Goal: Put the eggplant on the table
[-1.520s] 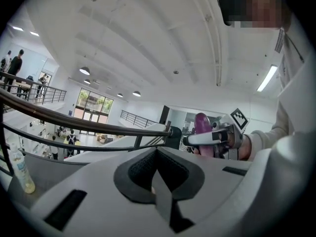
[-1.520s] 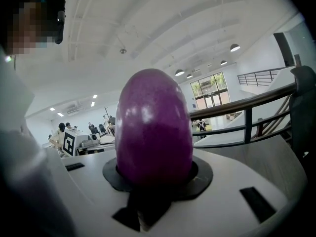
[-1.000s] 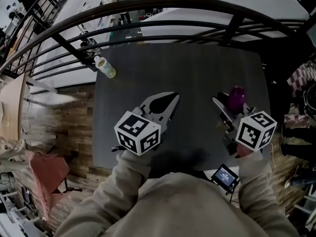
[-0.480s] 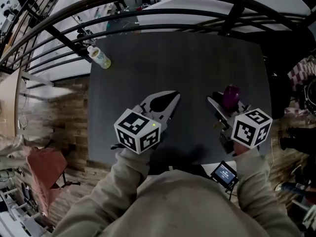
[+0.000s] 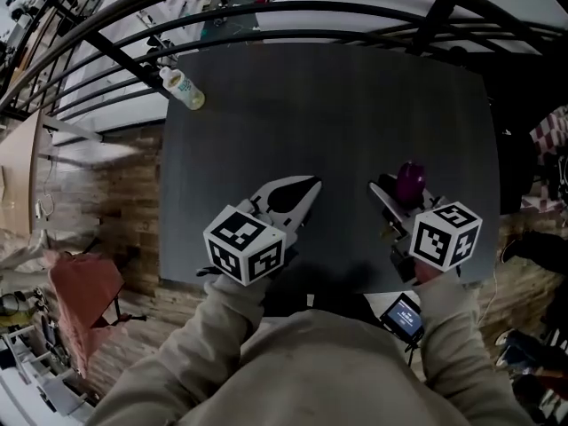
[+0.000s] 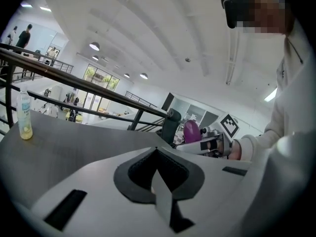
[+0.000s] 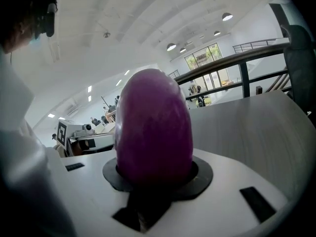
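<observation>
A purple eggplant (image 5: 410, 181) stands upright between the jaws of my right gripper (image 5: 406, 195), which is shut on it over the right front part of the dark grey table (image 5: 337, 105). In the right gripper view the eggplant (image 7: 153, 132) fills the middle, seated in the gripper's (image 7: 155, 177) dark pads. I cannot tell whether it touches the tabletop. My left gripper (image 5: 311, 185) is over the table's front middle, shut and empty. In the left gripper view its jaws (image 6: 157, 149) meet at the tip, and the eggplant (image 6: 191, 131) shows beyond to the right.
A small bottle of yellowish liquid (image 5: 183, 88) stands at the table's far left corner, also seen as the bottle (image 6: 24, 117). A black railing (image 5: 293, 16) curves behind the table. A small device with a screen (image 5: 404, 316) lies past the near edge. Wooden floor lies to the left.
Both grippers have sunk toward the tabletop, the right one with the eggplant still in its jaws. The left gripper stays shut and empty.
</observation>
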Demonstrator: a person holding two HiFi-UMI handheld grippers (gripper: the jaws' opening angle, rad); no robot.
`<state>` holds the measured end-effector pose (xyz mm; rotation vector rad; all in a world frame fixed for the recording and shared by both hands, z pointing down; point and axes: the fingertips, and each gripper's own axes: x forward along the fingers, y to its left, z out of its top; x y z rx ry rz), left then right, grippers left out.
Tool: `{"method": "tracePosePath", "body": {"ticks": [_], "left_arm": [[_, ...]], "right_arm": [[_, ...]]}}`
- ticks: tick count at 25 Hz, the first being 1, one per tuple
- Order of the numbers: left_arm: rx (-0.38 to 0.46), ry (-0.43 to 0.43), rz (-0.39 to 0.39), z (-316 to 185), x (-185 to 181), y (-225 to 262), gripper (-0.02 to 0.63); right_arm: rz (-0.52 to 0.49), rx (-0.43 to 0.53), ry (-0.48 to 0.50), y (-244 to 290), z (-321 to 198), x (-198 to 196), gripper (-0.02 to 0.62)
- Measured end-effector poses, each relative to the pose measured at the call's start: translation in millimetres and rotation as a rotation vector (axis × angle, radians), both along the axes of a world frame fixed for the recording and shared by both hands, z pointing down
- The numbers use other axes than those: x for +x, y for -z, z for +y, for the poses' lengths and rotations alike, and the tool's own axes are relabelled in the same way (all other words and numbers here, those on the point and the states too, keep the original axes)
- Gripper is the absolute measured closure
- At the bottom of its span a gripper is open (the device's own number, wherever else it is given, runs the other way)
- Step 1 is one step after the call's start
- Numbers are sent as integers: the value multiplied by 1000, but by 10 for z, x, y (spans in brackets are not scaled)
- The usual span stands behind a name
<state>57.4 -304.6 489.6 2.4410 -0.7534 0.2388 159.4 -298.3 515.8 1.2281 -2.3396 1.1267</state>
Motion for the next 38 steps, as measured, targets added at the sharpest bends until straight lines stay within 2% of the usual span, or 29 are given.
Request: {"method": "tracePosePath", "body": {"ticks": [15, 22, 26, 30, 38], "left_arm": [[-103, 26, -7, 100, -186, -518, 601], [-163, 20, -8, 258, -201, -776, 601], [-196, -5, -15, 324, -186, -905, 601], [-217, 9, -19, 310, -246, -1006, 601], [-261, 31, -37, 366, -345, -1224, 601]], "right_arm": [[19, -148, 22, -701, 241, -151, 453], [8, -256, 50, -1108, 397, -175, 453], [36, -315, 45, -1333, 437, -138, 453], [46, -347, 42, -1460, 420, -126, 453], [94, -440, 101, -1849, 548, -195, 451]]}}
